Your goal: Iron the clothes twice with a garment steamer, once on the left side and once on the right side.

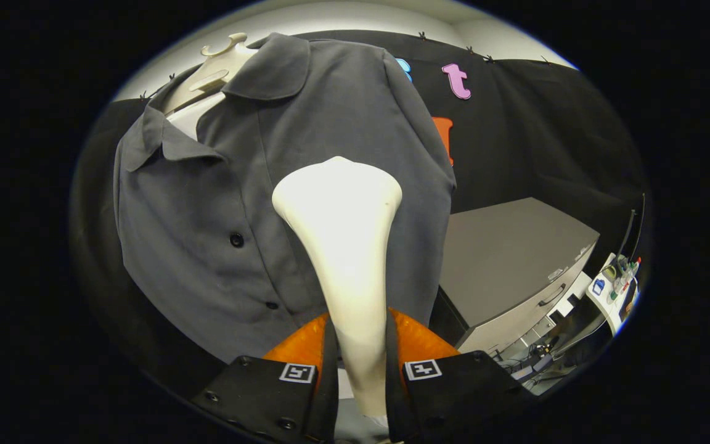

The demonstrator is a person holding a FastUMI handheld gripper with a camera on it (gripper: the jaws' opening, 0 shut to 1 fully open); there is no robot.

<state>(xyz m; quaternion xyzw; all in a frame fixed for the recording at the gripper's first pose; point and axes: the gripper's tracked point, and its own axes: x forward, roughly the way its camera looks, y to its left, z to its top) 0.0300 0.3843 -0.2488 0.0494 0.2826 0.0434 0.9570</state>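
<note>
A white garment steamer (pixel 346 246) stands up between my fingers, and my gripper (pixel 358 333) is shut on its slim handle. Its broad head rests against or just in front of a dark grey button-up shirt (pixel 207 203). The shirt hangs on a cream mannequin hanger (pixel 219 68), with a white inner layer at the open collar. The steamer head sits to the right of the button placket, around mid-chest height, and hides part of the shirt's right half.
A grey cabinet (pixel 509 259) with a flat top and a drawer handle stands right of the shirt. Beyond it, lower right, a small white stand (pixel 614 290) carries bottles, with cables on the floor. Black cloth walls the booth behind.
</note>
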